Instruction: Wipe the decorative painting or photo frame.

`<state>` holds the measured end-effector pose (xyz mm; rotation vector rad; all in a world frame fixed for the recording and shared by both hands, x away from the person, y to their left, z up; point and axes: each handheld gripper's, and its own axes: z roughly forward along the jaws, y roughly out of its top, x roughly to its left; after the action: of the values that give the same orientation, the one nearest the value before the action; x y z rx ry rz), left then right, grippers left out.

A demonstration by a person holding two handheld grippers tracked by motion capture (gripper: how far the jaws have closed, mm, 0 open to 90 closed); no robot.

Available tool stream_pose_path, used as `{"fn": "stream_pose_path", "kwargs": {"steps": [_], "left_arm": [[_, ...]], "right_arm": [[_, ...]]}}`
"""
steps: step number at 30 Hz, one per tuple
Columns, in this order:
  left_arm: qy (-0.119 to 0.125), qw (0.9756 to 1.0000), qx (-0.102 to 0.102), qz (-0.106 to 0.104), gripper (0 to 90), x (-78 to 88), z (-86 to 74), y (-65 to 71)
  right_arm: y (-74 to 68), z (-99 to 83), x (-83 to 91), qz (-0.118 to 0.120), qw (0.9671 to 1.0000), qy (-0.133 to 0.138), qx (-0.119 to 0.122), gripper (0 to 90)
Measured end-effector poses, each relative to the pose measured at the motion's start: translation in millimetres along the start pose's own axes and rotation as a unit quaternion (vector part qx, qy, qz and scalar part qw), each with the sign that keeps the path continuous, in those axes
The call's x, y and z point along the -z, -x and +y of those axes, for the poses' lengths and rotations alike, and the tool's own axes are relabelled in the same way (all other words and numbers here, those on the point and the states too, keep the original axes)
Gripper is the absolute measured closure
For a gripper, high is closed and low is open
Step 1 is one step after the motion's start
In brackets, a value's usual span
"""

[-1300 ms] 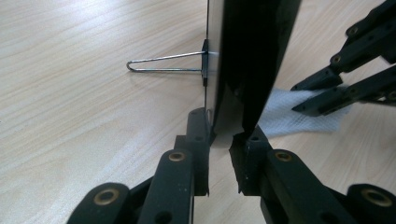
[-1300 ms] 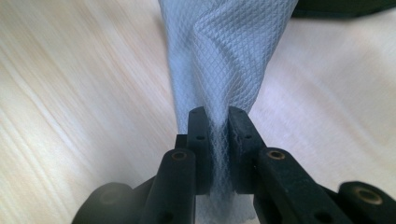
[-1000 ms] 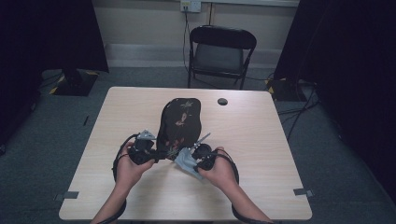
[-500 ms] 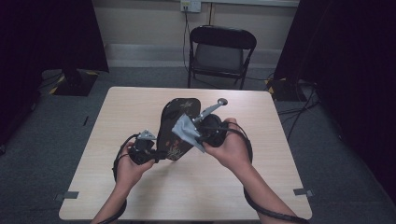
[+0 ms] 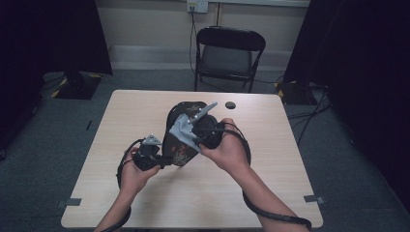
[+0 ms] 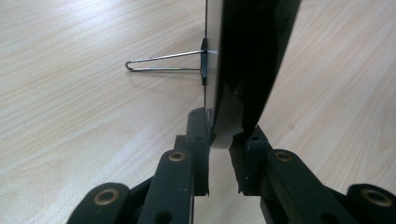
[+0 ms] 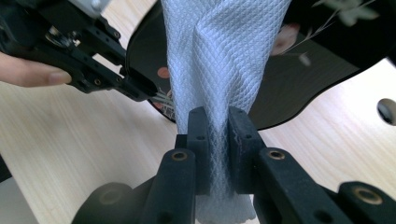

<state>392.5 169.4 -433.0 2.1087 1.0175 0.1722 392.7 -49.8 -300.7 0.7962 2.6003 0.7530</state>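
Risen since a second ago, right gripper point(image 7: 217, 126) pinches a white cloth point(image 7: 224, 60) against the tilted black tray point(image 5: 180, 145); left gripper point(image 6: 223, 140) clamps the tray's near-left rim.

At the bottom of the frame we see our left gripper point(image 6: 219, 149) with its black jaws clamped on the lower edge of a dark tray point(image 6: 247, 60) that stands on edge up the middle. A wire clip point(image 6: 163, 63) sticks out leftward from it over the table point(image 6: 70, 93).
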Motion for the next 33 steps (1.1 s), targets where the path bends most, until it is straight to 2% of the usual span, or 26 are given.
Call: {"fn": "stream_pose_path", "kwargs": {"steps": [10, 19, 33], "left_arm": [[0.000, 1.0000, -0.001, 0.001, 78.4, -0.2, 0.2, 0.3], [-0.001, 1.0000, -0.001, 0.000, 78.3, 0.1, 0.0, -0.3], [0.005, 1.0000, -0.001, 0.007, 77.8, 0.5, -0.9, 0.9]], "right_arm": [[-9.3, -21.9, -39.9, 0.026, 0.9991, -0.032, -0.006, 81.5], [-16.0, -47.4, -78.4, 0.044, 0.9968, -0.062, -0.024, 81.5], [-18.6, -82.9, -116.0, 0.064, 0.9915, -0.101, -0.051, 81.5]]}}
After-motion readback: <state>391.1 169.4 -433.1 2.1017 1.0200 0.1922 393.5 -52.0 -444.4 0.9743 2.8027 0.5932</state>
